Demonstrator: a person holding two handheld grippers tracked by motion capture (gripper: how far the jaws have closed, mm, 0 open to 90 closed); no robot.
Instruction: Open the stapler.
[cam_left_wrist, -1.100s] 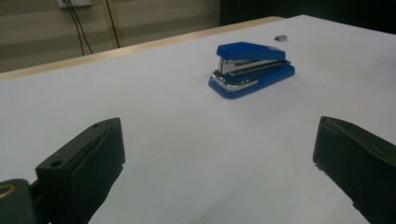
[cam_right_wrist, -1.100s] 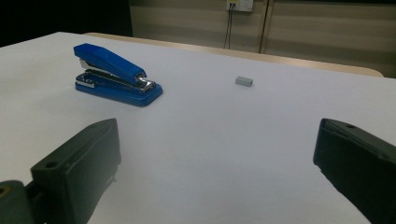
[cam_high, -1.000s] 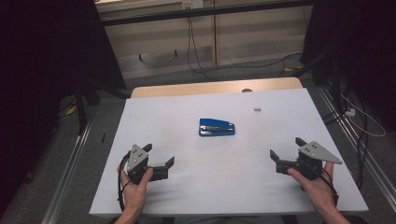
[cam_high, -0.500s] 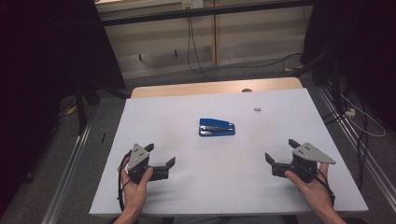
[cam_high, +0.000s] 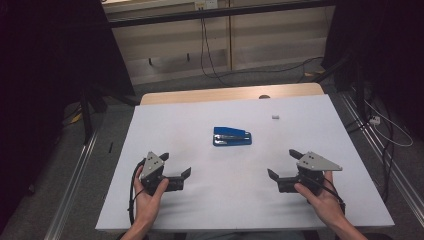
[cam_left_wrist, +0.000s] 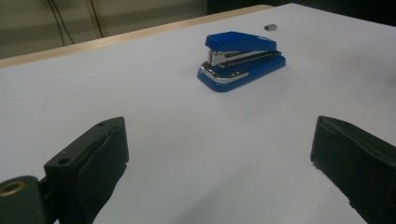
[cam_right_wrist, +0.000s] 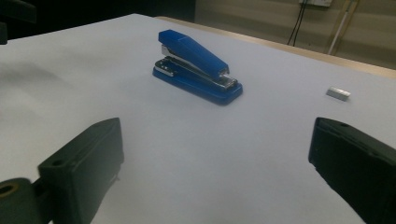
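A blue stapler (cam_high: 232, 136) lies flat near the middle of the white table top (cam_high: 210, 205); it appears again in the left gripper view (cam_left_wrist: 240, 59) and in the right gripper view (cam_right_wrist: 198, 66). A small block of staples (cam_high: 275, 117) (cam_right_wrist: 338, 93) (cam_left_wrist: 270, 27) rests farther back to the right. My left gripper (cam_high: 175, 165) is held by a hand at the front left, open and empty, jaws pointing right. At the front right a hand holds my right gripper (cam_high: 283, 164), also open and empty, jaws aimed left toward the stapler.
A wooden strip (cam_high: 200, 95) runs along the table's far edge. Beyond it stand pale panels with hanging cables (cam_high: 205, 35). Dark floor and metal rails (cam_high: 75, 175) flank both sides of the table.
The right gripper has shifted left and a little toward the table's middle. The left gripper and the stapler have stayed put.
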